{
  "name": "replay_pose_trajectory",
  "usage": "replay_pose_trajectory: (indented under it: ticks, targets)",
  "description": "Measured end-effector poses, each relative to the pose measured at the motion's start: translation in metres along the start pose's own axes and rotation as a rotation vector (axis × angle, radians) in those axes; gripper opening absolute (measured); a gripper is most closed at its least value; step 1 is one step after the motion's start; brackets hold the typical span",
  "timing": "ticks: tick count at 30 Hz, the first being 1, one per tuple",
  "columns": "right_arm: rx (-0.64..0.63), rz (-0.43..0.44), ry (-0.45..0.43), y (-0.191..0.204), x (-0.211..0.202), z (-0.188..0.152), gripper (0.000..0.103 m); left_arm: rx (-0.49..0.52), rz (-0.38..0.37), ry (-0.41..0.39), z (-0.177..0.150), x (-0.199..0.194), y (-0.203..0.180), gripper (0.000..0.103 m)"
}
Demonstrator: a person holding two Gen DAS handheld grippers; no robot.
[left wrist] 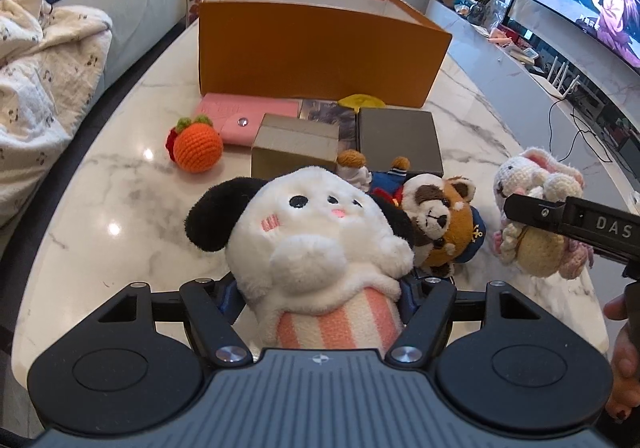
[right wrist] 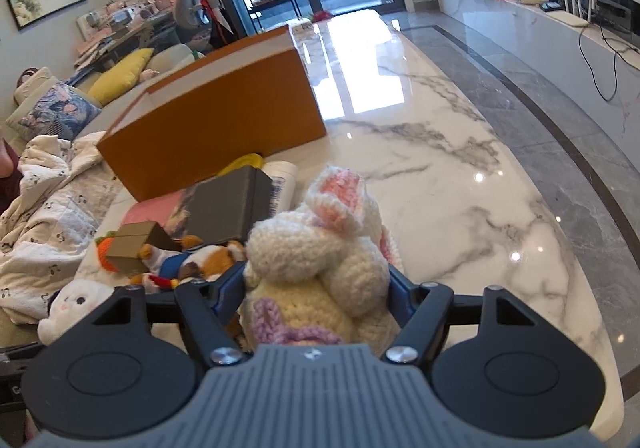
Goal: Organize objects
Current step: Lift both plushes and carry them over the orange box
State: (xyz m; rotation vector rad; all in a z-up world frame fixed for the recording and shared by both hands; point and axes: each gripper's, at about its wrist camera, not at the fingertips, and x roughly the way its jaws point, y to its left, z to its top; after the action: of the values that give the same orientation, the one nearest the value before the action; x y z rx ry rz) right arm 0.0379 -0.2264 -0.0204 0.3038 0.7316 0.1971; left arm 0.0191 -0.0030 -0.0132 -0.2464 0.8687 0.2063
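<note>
The left claw [left wrist: 320, 288] is clamping the white plush dog [left wrist: 316, 236] at lower centre of its view, above the marble counter [left wrist: 120, 183]. The right claw [right wrist: 316, 288] is gripping the crocheted rabbit [right wrist: 320, 260] at lower centre. The orange box [left wrist: 320, 47] is sitting open at upper centre.

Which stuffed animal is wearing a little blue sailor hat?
The brown-and-white raccoon plush, lying between the big white dog plush and the crocheted bunny. Neither of those has a hat.
</note>
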Motion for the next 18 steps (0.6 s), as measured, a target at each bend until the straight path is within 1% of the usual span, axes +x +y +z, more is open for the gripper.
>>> replay_pose_trajectory:
  ticks: [2,5,7,9,11,14,16,18]
  targets:
    - [0.000,0.013,-0.011,0.002,-0.005,0.000,0.072,-0.004,0.005,-0.005,0.001,-0.002,-0.001,0.081]
    - [0.001,0.049,-0.029,0.008,-0.014,0.003,0.072,-0.023,-0.010,-0.016,0.009,-0.009,0.000,0.081]
    - [-0.018,0.075,-0.055,0.016,-0.021,0.009,0.072,-0.018,-0.013,-0.042,0.021,-0.017,-0.001,0.081]
    - [-0.033,0.113,-0.085,0.025,-0.026,0.022,0.072,-0.016,-0.007,-0.078,0.041,-0.024,-0.002,0.081]
    - [-0.053,0.143,-0.116,0.037,-0.029,0.042,0.072,-0.029,0.002,-0.109,0.065,-0.027,-0.001,0.081]
    - [-0.089,0.163,-0.166,0.058,-0.022,0.082,0.072,-0.044,0.022,-0.168,0.108,-0.022,0.001,0.081]
    - [-0.104,0.169,-0.202,0.068,-0.008,0.112,0.072,-0.041,0.051,-0.205,0.138,-0.013,0.004,0.081]
    - [-0.107,0.170,-0.217,0.074,0.012,0.139,0.072,-0.054,0.072,-0.230,0.166,0.001,0.010,0.081]
